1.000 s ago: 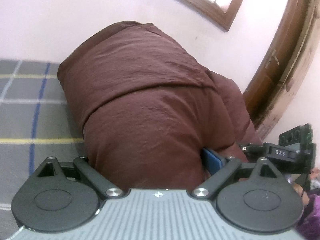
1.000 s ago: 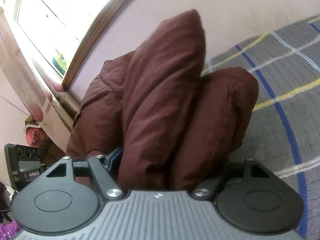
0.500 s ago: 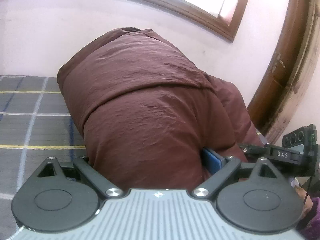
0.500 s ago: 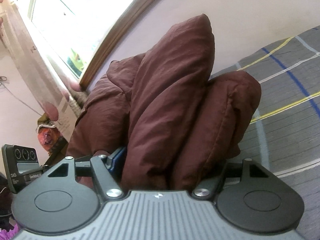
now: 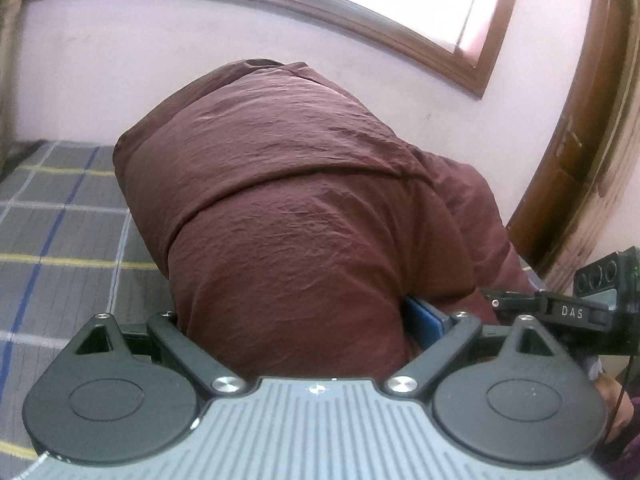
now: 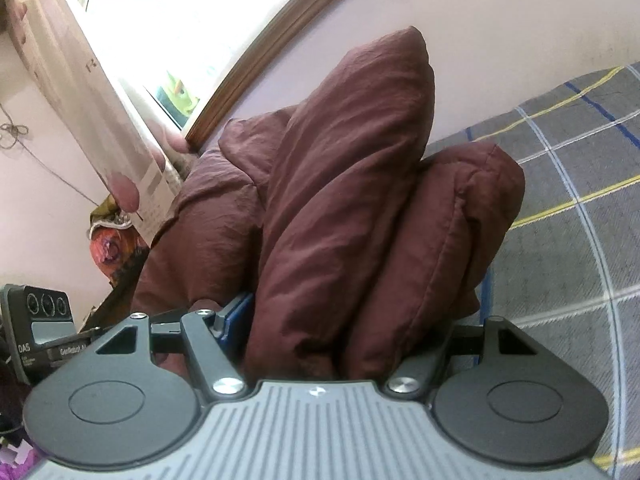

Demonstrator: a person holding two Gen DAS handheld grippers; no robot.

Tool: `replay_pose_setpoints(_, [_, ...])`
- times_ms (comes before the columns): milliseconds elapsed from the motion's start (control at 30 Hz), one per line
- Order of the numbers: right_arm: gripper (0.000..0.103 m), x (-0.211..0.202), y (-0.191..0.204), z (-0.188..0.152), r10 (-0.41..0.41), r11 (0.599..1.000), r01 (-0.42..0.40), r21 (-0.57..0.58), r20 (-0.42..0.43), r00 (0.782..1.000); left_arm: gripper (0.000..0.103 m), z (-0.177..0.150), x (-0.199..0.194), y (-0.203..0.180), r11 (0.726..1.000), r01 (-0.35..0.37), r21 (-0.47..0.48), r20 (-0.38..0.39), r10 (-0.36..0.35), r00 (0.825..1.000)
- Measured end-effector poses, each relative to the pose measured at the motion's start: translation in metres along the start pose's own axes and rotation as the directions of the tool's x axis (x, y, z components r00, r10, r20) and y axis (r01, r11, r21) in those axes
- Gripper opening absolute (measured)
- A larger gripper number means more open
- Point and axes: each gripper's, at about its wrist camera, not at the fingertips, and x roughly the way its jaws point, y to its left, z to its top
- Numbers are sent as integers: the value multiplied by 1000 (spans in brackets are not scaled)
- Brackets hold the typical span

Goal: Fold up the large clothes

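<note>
1. Left wrist view: the left claw is seen clenched on the bulky, crumpled maroon padded fabric garment, which fills the gap between the jaws and rises toward 12 o'clock. Only one blue pad is visible, at 3 o'clock of the bundle; the other is buried under cloth. The garment's long axis is judged to run from 10 o'clock to 4 o'clock, where the right claw is pressed against the same bundle, so both claws are equally close to it. The grey checked bed cover lies at 9 o'clock; whether the garment's lower edge is resting on it cannot be told.

2. Right wrist view: the right claw is seen gripping two thick folds of the garment standing toward 12 o'clock. One blue pad shows at 9 o'clock; the opposite finger is hidden. The left claw is cut off at 9 o'clock. The bed cover spreads toward 3 o'clock, where the bundle would likely be laid. The garment's far ends are not visible.
</note>
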Motion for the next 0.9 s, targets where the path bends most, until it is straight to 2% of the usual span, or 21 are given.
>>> replay_pose_setpoints(233, [70,-1,9,-7,6,1000,-6,16,-8,1000,92,-4,-11,5,1000,-1,-8,8,1,1000])
replay_pose_setpoints(533, [70,7,2,-20,7,999,-6,48,-25,1000,92,-11,-11,14,999,-8,-40,-9,7,1000])
replay_pose_setpoints(667, [70,10,-4,-26,-8,998,10,64,-32,999,95,-18,-6,21,998,-14,-68,-14,13,1000])
replay_pose_setpoints(767, [69,10,-14,-29,-15,996,17,87,-28,999,102,-25,-4,26,996,-36,-76,-5,36,999])
replay_pose_setpoints(900, [75,12,-20,-35,-11,995,13,99,-21,1000,103,-35,-8,29,994,-60,-88,5,61,998])
